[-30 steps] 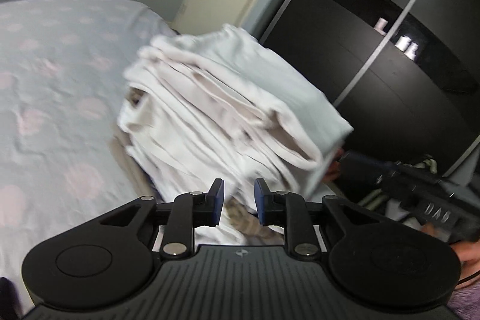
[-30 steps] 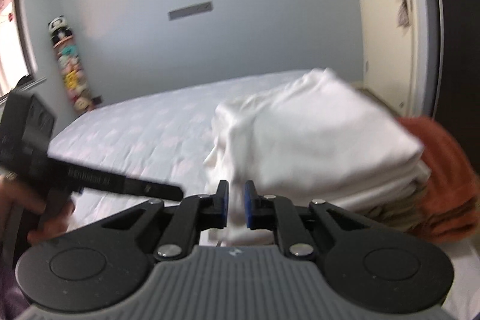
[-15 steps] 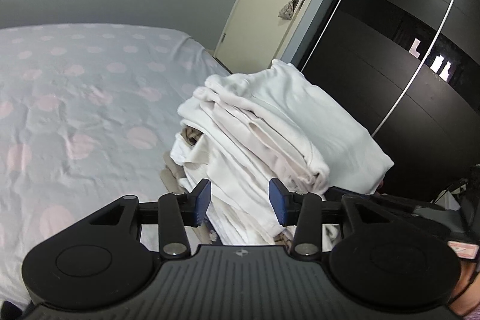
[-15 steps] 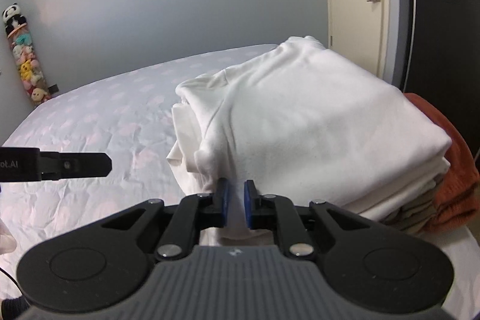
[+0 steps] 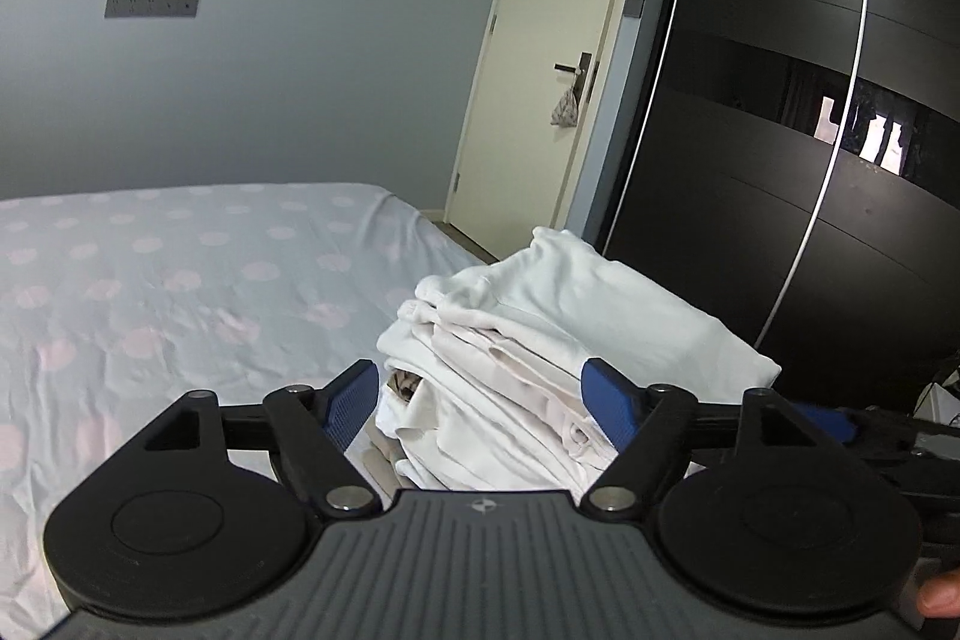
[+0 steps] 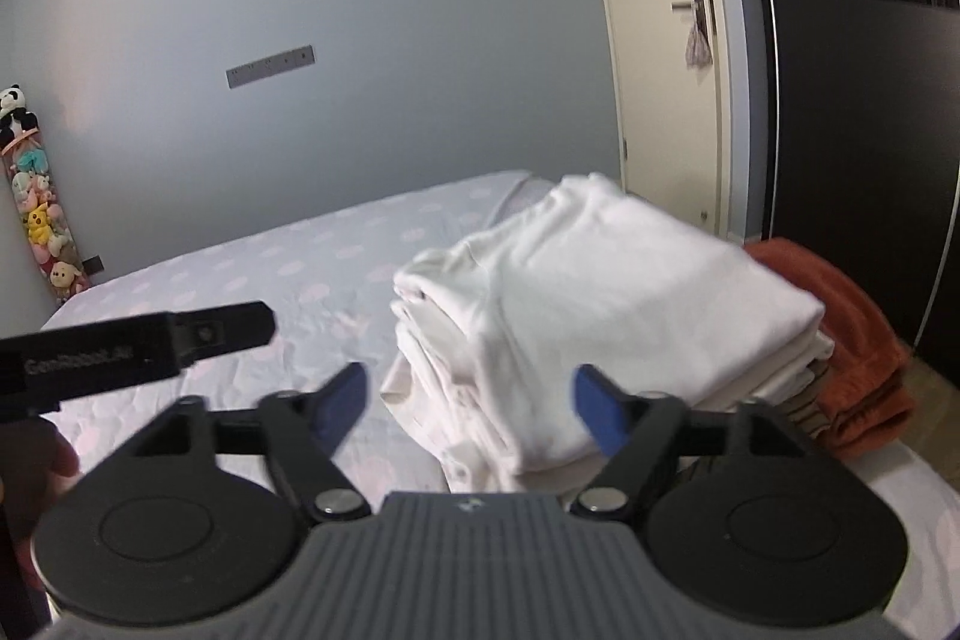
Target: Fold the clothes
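A folded white garment (image 5: pixel 606 316) lies on top of a stack of folded clothes (image 5: pixel 492 412) at the right edge of the bed; it also shows in the right wrist view (image 6: pixel 624 304). My left gripper (image 5: pixel 483 400) is open and empty, just short of the stack's near side. My right gripper (image 6: pixel 471 403) is open and empty, drawn back a little from the stack. An orange-brown garment (image 6: pixel 852 340) lies beside the stack on its right. The left gripper's arm (image 6: pixel 138 346) shows at the left of the right wrist view.
The bed (image 5: pixel 180 292) has a pale sheet with pink dots and stretches to the left. A dark wardrobe (image 5: pixel 810 100) and a cream door (image 5: pixel 540 70) stand behind the stack. Plush toys (image 6: pixel 36 220) hang in the far left corner.
Both grippers have opened and let go of the white garment, which now rests on the stack. Both have drawn back and tilted upward.
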A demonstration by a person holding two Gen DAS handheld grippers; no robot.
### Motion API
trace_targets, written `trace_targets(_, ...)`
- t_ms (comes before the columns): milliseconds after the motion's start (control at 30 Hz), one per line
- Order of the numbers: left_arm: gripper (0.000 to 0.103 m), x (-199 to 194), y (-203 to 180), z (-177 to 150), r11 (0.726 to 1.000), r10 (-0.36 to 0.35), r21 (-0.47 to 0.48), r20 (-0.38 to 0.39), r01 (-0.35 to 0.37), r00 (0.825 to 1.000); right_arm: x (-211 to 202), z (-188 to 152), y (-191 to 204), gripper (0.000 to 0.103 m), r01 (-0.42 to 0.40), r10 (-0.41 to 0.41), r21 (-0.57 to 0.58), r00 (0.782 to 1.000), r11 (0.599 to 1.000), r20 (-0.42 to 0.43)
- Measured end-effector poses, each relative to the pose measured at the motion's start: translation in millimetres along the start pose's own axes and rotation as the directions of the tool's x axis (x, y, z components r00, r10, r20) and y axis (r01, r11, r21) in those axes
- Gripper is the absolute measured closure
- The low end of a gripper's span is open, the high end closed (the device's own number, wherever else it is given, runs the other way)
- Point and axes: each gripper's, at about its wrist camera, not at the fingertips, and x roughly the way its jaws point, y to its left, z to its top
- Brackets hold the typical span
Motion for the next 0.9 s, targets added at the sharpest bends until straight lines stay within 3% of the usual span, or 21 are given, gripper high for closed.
trace_targets(133, 0.026, -8, 0, -4, 0.999, 0.025, 0.025, 0.026, -0.025, 0.999, -18, -3, 12, 0.002, 0.060, -0.058, -0.033, 0.996, 0.998, 0.069)
trace_targets(333, 0.020, -21, -2, -16, 0.994, 0.080, 0.066, 0.095, -0.086, 0.992, -38, -11, 14, 0.001, 0.128, -0.130, 0.027, 0.982, 0.991, 0.139)
trace_targets(533, 0.018, -27, -11, -31, 0.981, 0.112, 0.141, 0.134, -0.131, 0.985, -38, -22, 12, 0.001, 0.103, -0.112, 0.084, 0.988, 0.991, 0.102)
trace_targets(700, 0.018, -29, -15, -40, 0.973, 0.134, 0.164, 0.165, -0.161, 0.977, -40, -31, 19, 0.001, 0.128, -0.135, 0.061, 0.983, 0.990, 0.123)
trace_targets(900, 0.018, -27, -12, -42, 0.975, 0.132, 0.157, 0.149, -0.156, 0.980, -38, -36, 21, 0.001, 0.160, -0.163, 0.038, 0.980, 0.986, 0.112)
